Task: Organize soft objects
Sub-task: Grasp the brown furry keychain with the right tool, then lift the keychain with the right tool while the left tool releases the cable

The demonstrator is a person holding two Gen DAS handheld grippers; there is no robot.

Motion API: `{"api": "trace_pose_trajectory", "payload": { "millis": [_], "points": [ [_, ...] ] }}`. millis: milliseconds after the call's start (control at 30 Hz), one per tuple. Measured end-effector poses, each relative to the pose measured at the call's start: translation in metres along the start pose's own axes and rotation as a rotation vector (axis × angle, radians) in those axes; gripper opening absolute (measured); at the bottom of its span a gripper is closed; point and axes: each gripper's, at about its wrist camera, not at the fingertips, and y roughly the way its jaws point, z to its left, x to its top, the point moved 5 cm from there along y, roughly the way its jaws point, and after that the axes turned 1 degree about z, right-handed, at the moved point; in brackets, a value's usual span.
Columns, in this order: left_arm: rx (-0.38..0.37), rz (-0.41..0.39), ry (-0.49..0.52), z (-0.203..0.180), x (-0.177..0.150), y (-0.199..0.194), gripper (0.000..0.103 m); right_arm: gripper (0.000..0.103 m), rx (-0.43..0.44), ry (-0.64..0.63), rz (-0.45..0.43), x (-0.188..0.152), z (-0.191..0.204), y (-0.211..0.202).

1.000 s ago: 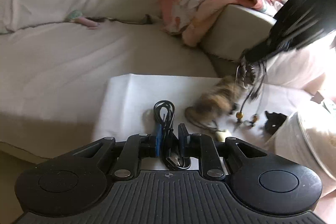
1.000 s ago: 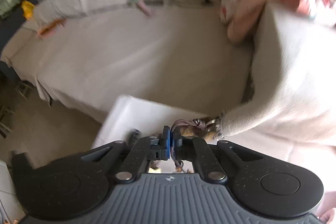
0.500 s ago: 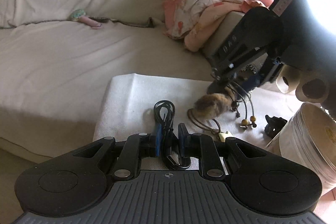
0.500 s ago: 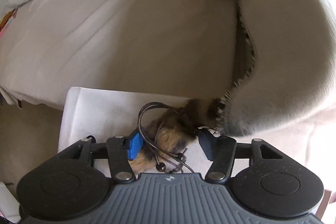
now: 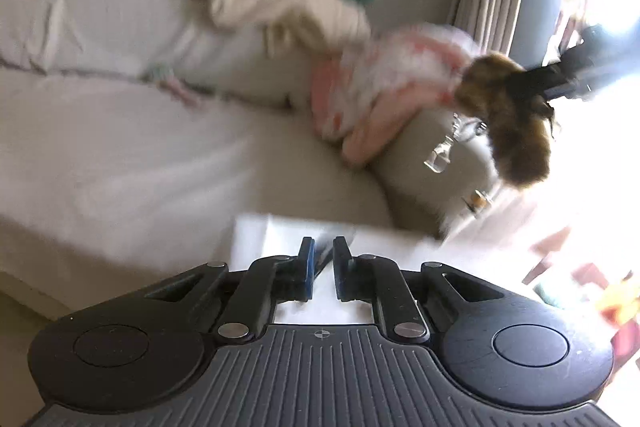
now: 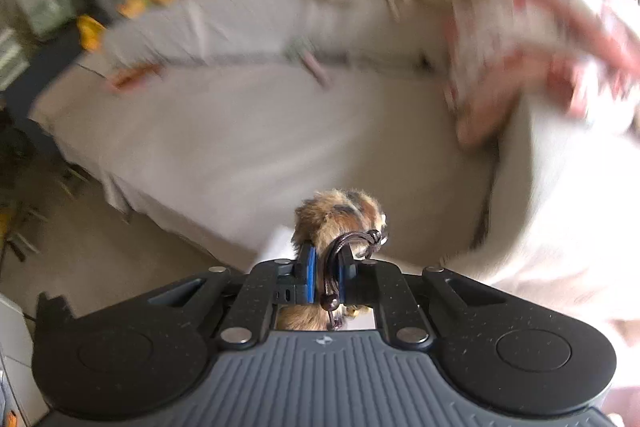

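Left tongs (image 5: 320, 259) together, dark blurred strip between pads, likely cord; cannot tell if gripped. Right tongs (image 6: 327, 269) closing, clamped on furry brown toy (image 6: 340, 217) and its cord loop (image 6: 352, 241), toy in air off white sheet (image 5: 288, 231), above its right edge. Judgement: keep firm squeeze, carry slowly, dangling beads (image 5: 438, 157) may snag sofa (image 5: 140, 155). Motion blur hides destination; toy's lower part behind tongs; right side washed out by glare.

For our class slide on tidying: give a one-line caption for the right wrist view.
Right gripper closing on a furry brown toy with cords, lifted above the sofa.
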Motion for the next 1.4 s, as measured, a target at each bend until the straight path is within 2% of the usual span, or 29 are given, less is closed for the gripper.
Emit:
{"api": "trace_pose_trajectory", "payload": {
  "millis": [133,200,267,333,433,567,700,800,833,900,967,1067,1133,1167,1233,1300,1367,1400],
  "points": [
    [-0.001,-0.104,0.063,-0.027,0.039,-0.055,0.012,0.01,0.046,-0.061,-0.172,0.004,0.019,-0.081],
    [-0.002,-0.114,0.092,-0.039,0.049,-0.066,0.012,0.01,0.048,-0.091,-0.228,-0.002,0.021,-0.115],
    [-0.04,-0.092,0.071,-0.042,0.05,-0.064,0.012,0.01,0.045,-0.093,-0.242,-0.015,0.018,-0.138],
    [-0.08,-0.023,0.043,-0.039,0.044,-0.051,0.013,0.01,0.034,-0.093,-0.225,-0.033,0.012,-0.148],
    [-0.046,0.076,0.002,-0.026,0.03,-0.018,0.014,0.01,0.026,-0.126,-0.181,-0.065,0.009,-0.152],
    [0.038,0.128,0.015,0.001,0.014,0.022,0.017,0.01,0.046,-0.155,-0.096,-0.107,0.007,-0.132],
    [0.088,0.185,-0.037,0.043,-0.013,0.049,0.018,0.011,0.041,-0.192,-0.002,-0.171,0.0,-0.09],
    [0.067,0.241,-0.07,0.063,-0.036,0.063,0.018,0.011,0.054,-0.193,0.09,-0.22,-0.005,-0.053],
    [0.054,0.211,-0.068,0.065,-0.037,0.063,0.018,0.011,0.056,-0.188,0.114,-0.234,-0.007,-0.042],
    [0.034,0.202,-0.072,0.066,-0.037,0.064,0.018,0.011,0.04,-0.198,0.129,-0.253,-0.008,-0.029],
    [0.012,0.21,-0.038,0.062,-0.039,0.068,0.019,0.011,0.02,-0.243,0.121,-0.264,-0.003,-0.023],
    [0.011,0.224,0.073,0.05,-0.04,0.07,0.021,0.012,0.002,-0.347,0.106,-0.276,0.01,-0.019],
    [-0.028,0.256,0.122,0.039,-0.042,0.069,0.022,0.013,0.0,-0.386,0.098,-0.279,0.016,-0.018],
    [-0.036,0.268,0.165,0.034,-0.042,0.069,0.026,0.013,-0.004,-0.397,0.093,-0.28,0.018,-0.017],
    [-0.014,0.292,0.278,0.026,-0.044,0.071,0.026,0.014,-0.016,-0.417,0.084,-0.282,0.02,-0.016],
    [0.009,0.304,0.343,0.02,-0.046,0.073,0.025,0.02,-0.039,-0.447,0.071,-0.286,0.022,-0.013],
    [0.025,0.314,0.334,0.018,-0.045,0.075,0.025,0.032,-0.055,-0.481,0.067,-0.291,0.023,-0.011],
    [0.03,0.316,0.322,0.019,-0.044,0.075,0.025,0.034,-0.059,-0.491,0.066,-0.293,0.024,-0.01]
  ]
}}
